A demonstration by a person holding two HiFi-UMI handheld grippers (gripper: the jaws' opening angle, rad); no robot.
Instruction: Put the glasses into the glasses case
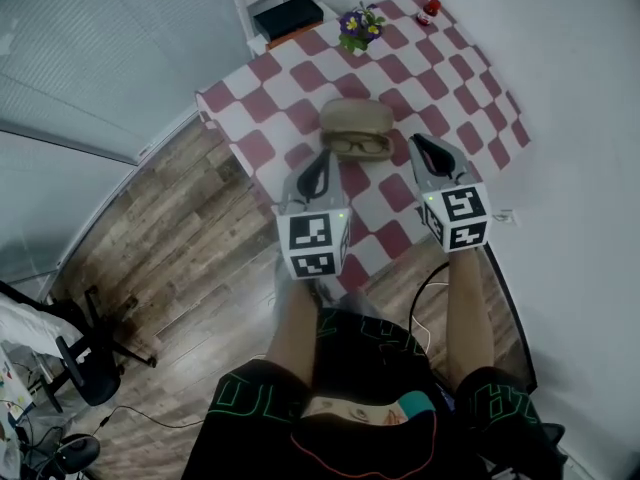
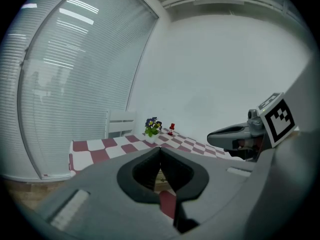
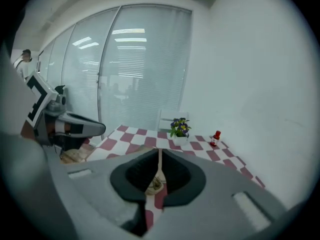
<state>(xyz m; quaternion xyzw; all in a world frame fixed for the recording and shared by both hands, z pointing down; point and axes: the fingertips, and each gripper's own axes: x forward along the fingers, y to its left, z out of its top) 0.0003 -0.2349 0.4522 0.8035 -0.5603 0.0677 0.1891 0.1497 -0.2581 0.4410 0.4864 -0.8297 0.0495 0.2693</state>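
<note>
A tan glasses case (image 1: 355,116) lies near the middle of the checkered table (image 1: 470,78), and I cannot tell whether it is open. The dark-framed glasses (image 1: 358,146) rest on the cloth just in front of it, touching or nearly touching its near edge. My left gripper (image 1: 324,158) hovers just to the glasses' left, jaws shut and empty. My right gripper (image 1: 418,144) hovers to their right, also shut and empty. In the left gripper view the jaws (image 2: 160,150) meet in a line, with the right gripper (image 2: 240,134) beside them. The right gripper view shows its jaws (image 3: 159,153) closed and the left gripper (image 3: 75,126) at the left.
A small pot of purple flowers (image 1: 360,28) and a little red bottle (image 1: 430,10) stand at the table's far end. A black box (image 1: 288,16) sits on a white stand beyond it. Wooden floor, an office chair (image 1: 85,368) and cables lie to the left.
</note>
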